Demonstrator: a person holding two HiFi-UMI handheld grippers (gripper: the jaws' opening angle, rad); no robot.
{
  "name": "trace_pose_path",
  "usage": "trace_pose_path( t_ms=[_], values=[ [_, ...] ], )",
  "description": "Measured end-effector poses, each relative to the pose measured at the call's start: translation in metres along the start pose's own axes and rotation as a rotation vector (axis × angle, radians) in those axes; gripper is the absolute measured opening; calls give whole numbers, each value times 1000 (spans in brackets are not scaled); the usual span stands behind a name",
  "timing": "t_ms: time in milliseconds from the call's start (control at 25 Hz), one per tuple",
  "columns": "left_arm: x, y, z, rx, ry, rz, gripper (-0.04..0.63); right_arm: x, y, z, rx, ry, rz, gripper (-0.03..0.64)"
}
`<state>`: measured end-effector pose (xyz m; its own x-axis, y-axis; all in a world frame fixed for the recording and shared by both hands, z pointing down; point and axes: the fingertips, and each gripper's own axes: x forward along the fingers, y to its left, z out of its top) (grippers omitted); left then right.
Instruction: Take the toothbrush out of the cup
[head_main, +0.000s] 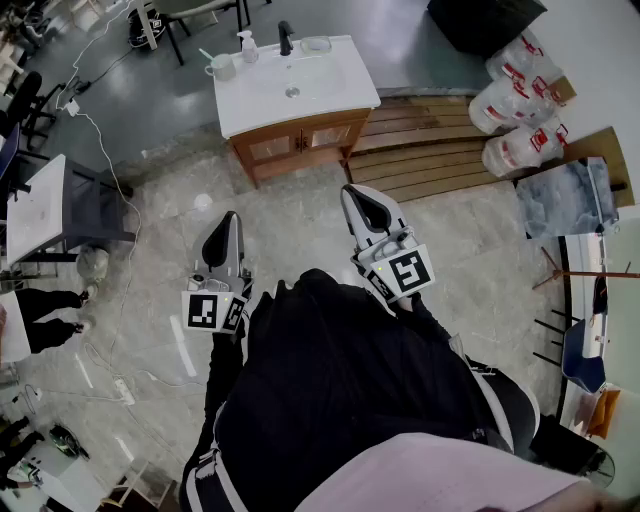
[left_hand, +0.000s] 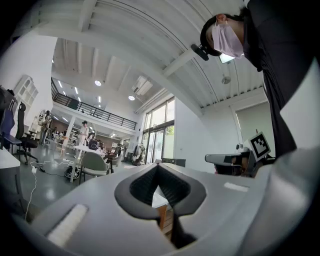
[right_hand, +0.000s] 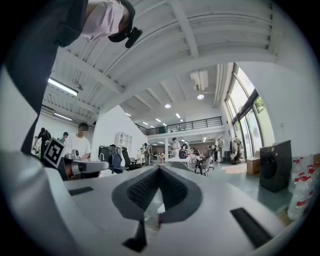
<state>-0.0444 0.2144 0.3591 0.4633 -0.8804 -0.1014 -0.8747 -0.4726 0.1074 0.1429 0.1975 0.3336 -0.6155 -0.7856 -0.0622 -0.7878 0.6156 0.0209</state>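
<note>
Head view: we list the cup (head_main: 221, 67), with the toothbrush (head_main: 207, 55) standing in it, at the left rear corner of the white washstand (head_main: 330, 95). It is well apart from the left gripper (head_main: 229, 221) and the right gripper (head_main: 357, 196), both held over the floor short of the stand. Left gripper view: we record the left gripper clenched, jaw tips touching, nothing between them. Right gripper view: we record the right gripper likewise closed tip to tip and empty.
</note>
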Motion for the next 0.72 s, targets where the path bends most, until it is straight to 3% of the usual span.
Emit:
trace_pose_path(
  t_ms=[720],
  values=[
    [1,-1,-1,3,-10,5,9,-1,-3,-4,1,10,-4,0]
  ],
)
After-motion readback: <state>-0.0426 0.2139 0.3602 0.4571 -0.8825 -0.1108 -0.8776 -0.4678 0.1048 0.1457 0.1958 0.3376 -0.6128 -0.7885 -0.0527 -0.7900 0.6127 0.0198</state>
